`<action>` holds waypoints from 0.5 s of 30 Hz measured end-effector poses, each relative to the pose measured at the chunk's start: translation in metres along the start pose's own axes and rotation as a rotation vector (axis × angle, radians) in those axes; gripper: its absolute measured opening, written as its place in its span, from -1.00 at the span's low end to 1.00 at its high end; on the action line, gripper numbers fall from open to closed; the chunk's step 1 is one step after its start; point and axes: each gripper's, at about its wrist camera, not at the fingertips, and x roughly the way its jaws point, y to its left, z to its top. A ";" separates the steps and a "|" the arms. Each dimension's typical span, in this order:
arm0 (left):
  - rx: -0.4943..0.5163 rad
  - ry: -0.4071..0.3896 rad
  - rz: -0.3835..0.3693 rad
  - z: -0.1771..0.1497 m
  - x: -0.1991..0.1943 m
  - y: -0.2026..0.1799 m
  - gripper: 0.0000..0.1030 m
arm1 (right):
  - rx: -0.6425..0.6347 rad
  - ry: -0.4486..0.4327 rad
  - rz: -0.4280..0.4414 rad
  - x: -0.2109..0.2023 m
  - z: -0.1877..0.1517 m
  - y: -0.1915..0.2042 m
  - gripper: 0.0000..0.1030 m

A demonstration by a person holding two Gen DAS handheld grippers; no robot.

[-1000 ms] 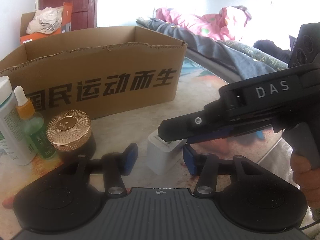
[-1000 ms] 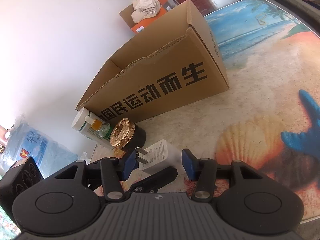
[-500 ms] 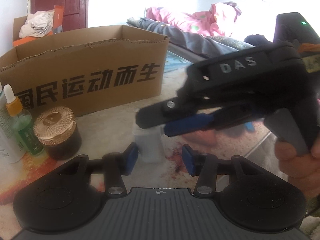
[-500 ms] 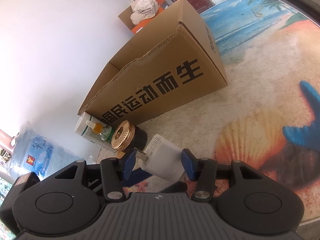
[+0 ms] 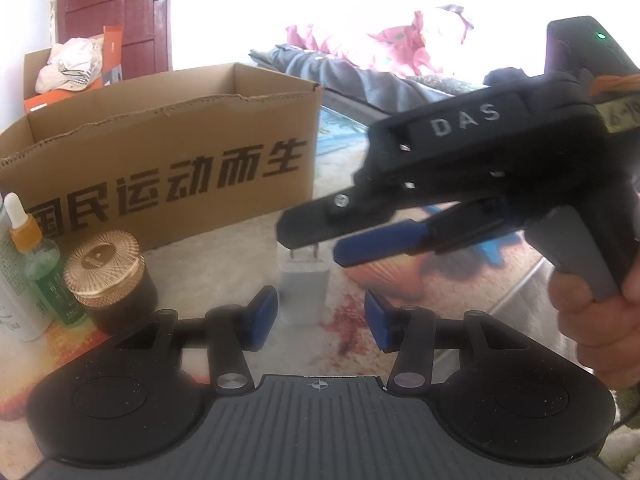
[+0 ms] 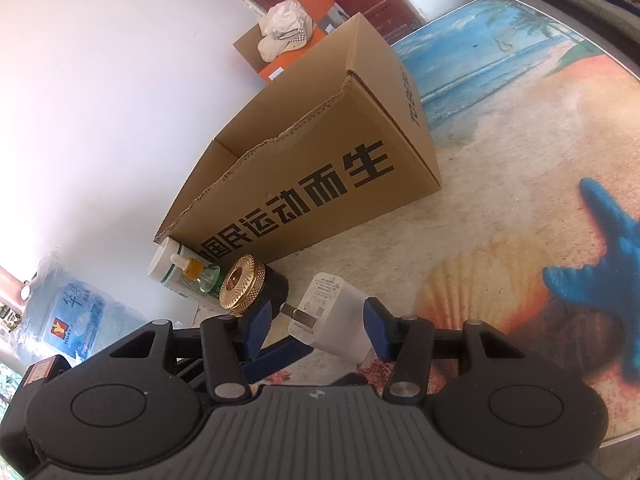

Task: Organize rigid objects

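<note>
Right claw [image 6: 318, 330] jaws apart around smooth white plug block [image 6: 340, 316]; left claw [image 5: 320, 314] apart, unladen. Ribbed gold-lidded jar [image 5: 110, 276] beside open cardboard box [image 5: 168, 168].

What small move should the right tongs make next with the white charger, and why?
Probably close the right tongs on the charger. It stands on the table with its prongs up, between the open jaws: one pad is at its side and the other is apart from it. Once it is gripped, it can likely be lifted into the open box behind.
</note>
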 end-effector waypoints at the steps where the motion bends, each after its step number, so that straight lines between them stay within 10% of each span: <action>1: 0.001 -0.003 0.008 0.001 0.001 0.000 -0.06 | 0.003 -0.001 0.003 0.000 0.000 -0.001 0.05; 15: 0.016 -0.004 0.064 0.003 0.016 0.006 -0.30 | -0.071 0.003 -0.066 0.011 -0.009 0.012 0.05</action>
